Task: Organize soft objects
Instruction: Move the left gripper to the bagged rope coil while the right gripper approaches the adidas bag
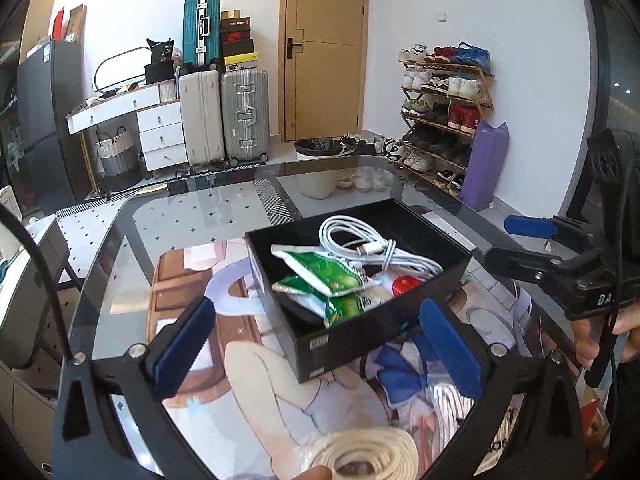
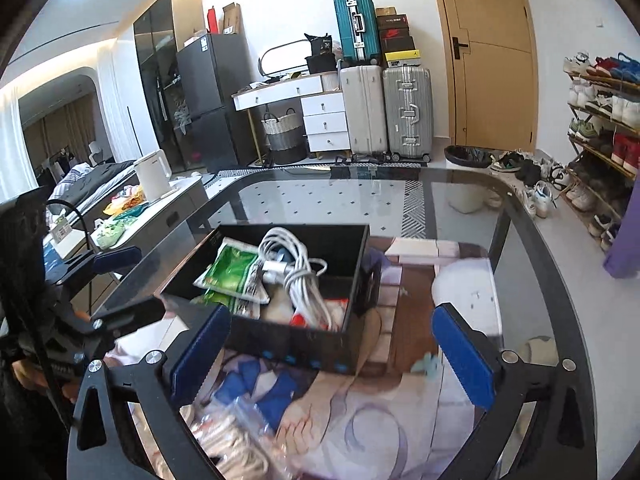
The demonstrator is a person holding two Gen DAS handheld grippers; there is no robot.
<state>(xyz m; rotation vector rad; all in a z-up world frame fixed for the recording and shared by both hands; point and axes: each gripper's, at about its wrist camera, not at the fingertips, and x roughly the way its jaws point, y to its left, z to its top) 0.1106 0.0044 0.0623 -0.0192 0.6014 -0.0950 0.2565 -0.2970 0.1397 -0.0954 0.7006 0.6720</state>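
A black open box (image 1: 320, 346) (image 2: 362, 280) stands on the glass table. In it lie green snack packets (image 1: 328, 276) (image 2: 232, 268), a coiled white cable (image 1: 372, 248) (image 2: 298, 276) and a red-capped item (image 1: 404, 285). My left gripper (image 1: 320, 340) is open and empty, just in front of the box. A cream rope coil (image 1: 372, 456) lies below it, beside a clear bag with a white cable (image 1: 448, 400). My right gripper (image 2: 332, 352) is open and empty, in front of the box, above a clear bag (image 2: 240, 432). Each gripper also shows in the other's view, the right one (image 1: 532, 228) and the left one (image 2: 116, 256).
A printed mat (image 1: 256, 384) (image 2: 400, 408) covers the near part of the glass table (image 1: 224, 204) (image 2: 536, 240). A side cabinet with a white kettle (image 2: 150, 174) stands to the left. Suitcases (image 1: 244, 114), a shoe rack (image 1: 444, 112) and a bin (image 2: 466, 178) stand beyond the table.
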